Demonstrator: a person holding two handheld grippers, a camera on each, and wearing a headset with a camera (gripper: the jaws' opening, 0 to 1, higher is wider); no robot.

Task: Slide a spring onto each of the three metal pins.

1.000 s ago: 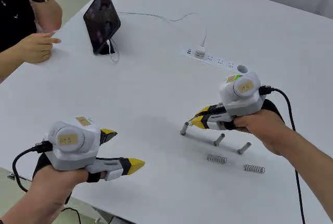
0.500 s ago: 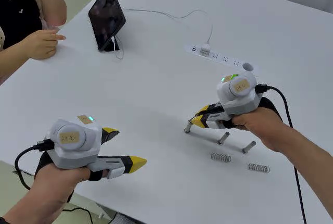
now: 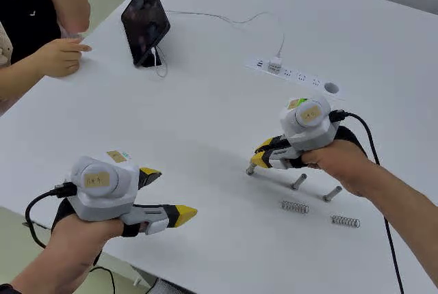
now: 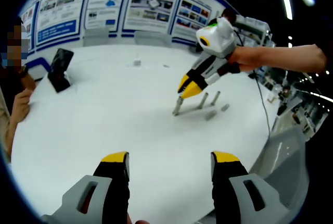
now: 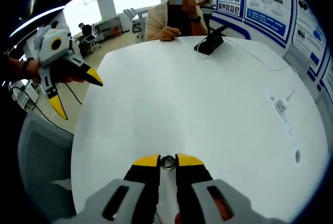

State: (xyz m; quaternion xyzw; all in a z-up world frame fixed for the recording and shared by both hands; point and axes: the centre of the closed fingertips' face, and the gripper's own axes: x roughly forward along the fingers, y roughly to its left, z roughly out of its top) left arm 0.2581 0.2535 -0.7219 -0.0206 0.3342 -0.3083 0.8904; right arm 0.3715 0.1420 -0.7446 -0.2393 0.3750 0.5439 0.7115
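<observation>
Three metal pins (image 3: 298, 182) stand in a row on the white bench (image 3: 205, 116). The first pin (image 3: 250, 169) is pinched at its top between the fingers of my right gripper (image 3: 259, 159), and the other two trail off toward 4 o'clock. Two springs (image 3: 294, 206) lie flat at 6 o'clock of those. My left gripper (image 3: 169, 195) hovers well apart at 8 o'clock, fingers spread, holding nothing.

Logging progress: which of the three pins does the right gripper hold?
The leftmost pin; the right gripper is shut on its top. The middle pin and rightmost pin stand free.
</observation>
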